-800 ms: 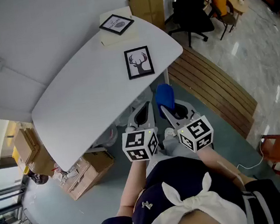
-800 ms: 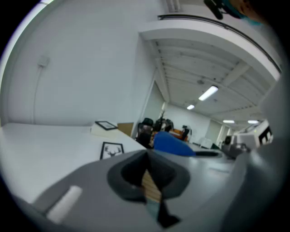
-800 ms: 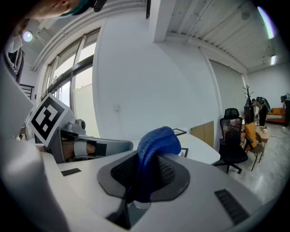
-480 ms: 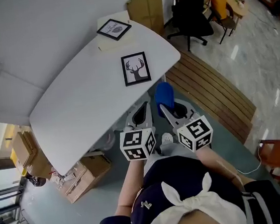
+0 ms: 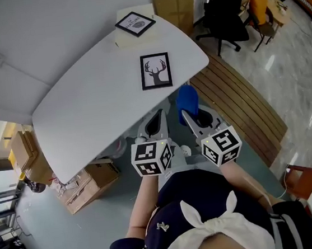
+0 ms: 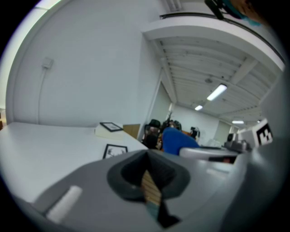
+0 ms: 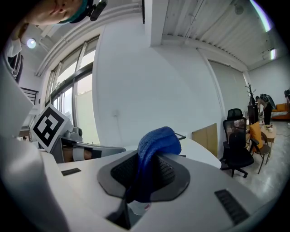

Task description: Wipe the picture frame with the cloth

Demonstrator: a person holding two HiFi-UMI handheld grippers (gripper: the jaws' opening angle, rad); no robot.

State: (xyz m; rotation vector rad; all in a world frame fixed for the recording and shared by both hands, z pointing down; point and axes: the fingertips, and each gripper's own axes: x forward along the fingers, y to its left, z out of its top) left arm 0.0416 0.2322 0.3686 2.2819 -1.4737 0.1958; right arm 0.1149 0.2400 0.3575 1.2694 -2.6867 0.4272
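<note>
The right tool [image 7: 152,170] is gripping a blue cloth [image 7: 156,145], which is bulging up out of its closed jaws. The left tool [image 6: 147,170] is holding nothing, its jaws sitting almost together with only a thin slit between them. Both tools are hovering off the desk [image 5: 87,112], just beyond its near edge. The picture frame [image 5: 155,70] with the deer print is lying flat on the desk at 12 o'clock from the tools. A second frame [image 5: 135,23] is resting further off, also toward 12 o'clock.
</note>
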